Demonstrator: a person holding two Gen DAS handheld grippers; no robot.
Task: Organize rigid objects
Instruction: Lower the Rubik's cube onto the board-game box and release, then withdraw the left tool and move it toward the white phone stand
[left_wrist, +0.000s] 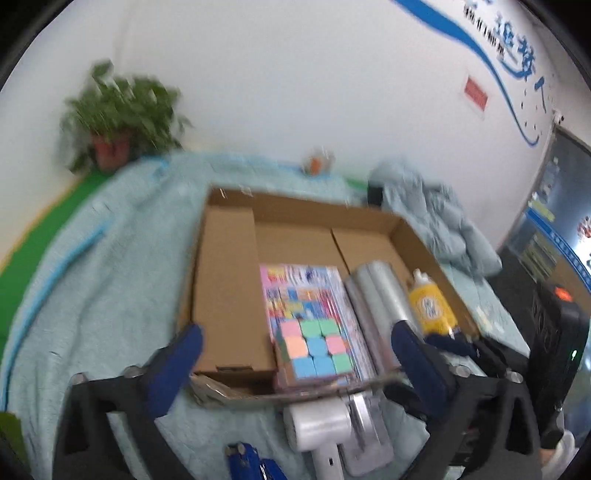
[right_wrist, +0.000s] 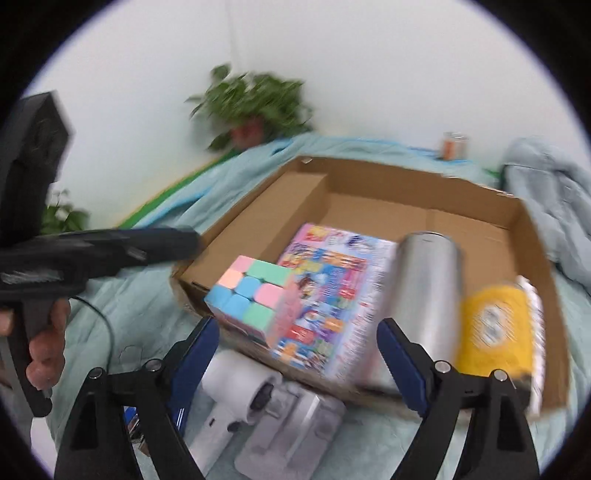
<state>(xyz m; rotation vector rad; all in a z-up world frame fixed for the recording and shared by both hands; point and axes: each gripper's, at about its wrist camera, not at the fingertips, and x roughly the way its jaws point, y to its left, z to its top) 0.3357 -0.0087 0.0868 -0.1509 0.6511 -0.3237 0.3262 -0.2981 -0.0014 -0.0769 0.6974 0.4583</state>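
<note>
We hold both claws spread apart and empty over the near edge of the cardboard box, which lies on a bed covered with a pale teal blanket. The left claw hovers just above the box's near wall; the right claw points at the same edge from slightly lower.

Inside the box, a pastel puzzle cube sits on a colourful booklet near the front; beside them lie a silver cylinder and, against the right wall, a yellow bottle. The far half of the box is bare cardboard.

Outside it, just beside the near wall on the blanket, rest a white handheld appliance and a grey flat piece touching it; a blue item lies nearer us, too blurred to name.

We judge packing is partway done. The next move likely calls for lowering one claw onto the white appliance, closing across its body, then lifting over the wall.
</note>
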